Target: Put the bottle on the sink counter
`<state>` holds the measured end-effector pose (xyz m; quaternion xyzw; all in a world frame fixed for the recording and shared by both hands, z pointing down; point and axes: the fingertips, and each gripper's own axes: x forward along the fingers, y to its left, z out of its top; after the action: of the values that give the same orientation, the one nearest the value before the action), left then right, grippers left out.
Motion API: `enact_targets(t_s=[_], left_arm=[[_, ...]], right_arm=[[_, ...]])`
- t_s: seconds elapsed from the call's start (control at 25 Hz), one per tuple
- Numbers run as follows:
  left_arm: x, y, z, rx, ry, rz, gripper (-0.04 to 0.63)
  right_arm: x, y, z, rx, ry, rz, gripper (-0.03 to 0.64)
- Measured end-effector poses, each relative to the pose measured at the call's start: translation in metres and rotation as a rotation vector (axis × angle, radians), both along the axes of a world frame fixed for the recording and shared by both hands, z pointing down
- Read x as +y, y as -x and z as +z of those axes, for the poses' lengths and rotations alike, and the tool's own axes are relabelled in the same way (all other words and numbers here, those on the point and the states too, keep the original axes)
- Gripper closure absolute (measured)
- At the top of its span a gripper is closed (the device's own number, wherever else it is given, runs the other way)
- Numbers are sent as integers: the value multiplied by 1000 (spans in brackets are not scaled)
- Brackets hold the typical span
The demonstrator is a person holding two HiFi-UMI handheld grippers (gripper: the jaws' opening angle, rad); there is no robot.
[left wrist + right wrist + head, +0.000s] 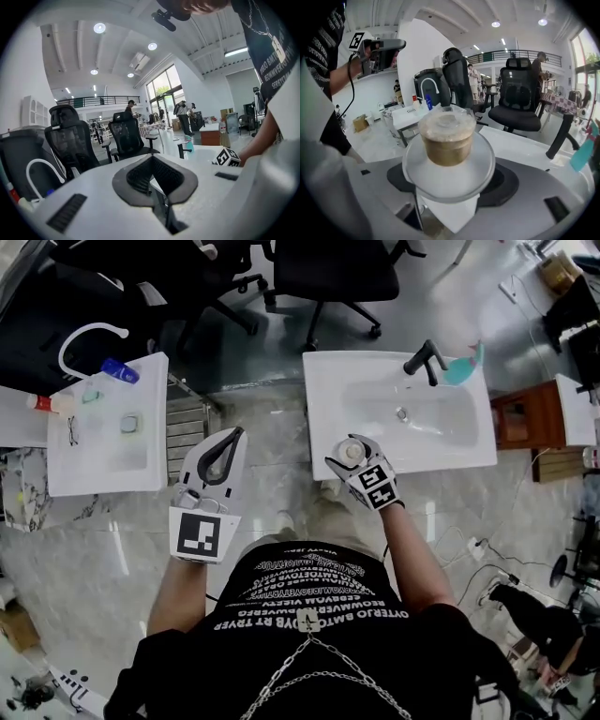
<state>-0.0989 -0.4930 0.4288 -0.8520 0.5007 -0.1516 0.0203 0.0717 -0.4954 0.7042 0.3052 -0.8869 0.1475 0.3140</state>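
- Spreading just under the jaws of the right gripper (354, 457), the white sink counter (328, 395) is the surface the move turns on. Its flat front-left strip lies below them, so what remains looks like a short drop rather than a reach.
- The second washstand (66, 479) stands well off to the left of both pairs of jaws, with a white arched tap (89, 334) and a blue bottle (120, 370) on it. It has no part in this placement.
- The office chairs (333, 273) stand far beyond the jaws, past the counter's back edge, and are no obstacle.
- The basin (441, 423) lies just ahead and to the right of the right jaws. The bare strip is narrow, so a base set too far forward would likely slide into the bowl.
- The left gripper (234, 435) hangs over the floor between the two stands, well apart to the left. Its jaws are closed tip to tip with nothing between them.
- The right gripper's jaws are clenched wide around the bottle (447, 140), so this hand alone can make the placement.
- The bottle has a clear body and a tan cap. Its long axis is near upright with the cap uppermost, and whether its base already touches the counter cannot be told.
- The black faucet (424, 360) and a teal item (462, 369) sit at the far rim, well clear.
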Motion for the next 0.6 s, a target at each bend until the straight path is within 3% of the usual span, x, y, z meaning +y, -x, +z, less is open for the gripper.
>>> enact_targets(t_s=[0.36, 0.6], left_arm=[[-27, -12, 30, -23, 72, -43, 589], [-35, -13, 44, -41, 97, -55, 590]], right_arm=[[-4, 10, 79, 37, 94, -80, 281], [-5, 11, 102, 41, 116, -87, 281]])
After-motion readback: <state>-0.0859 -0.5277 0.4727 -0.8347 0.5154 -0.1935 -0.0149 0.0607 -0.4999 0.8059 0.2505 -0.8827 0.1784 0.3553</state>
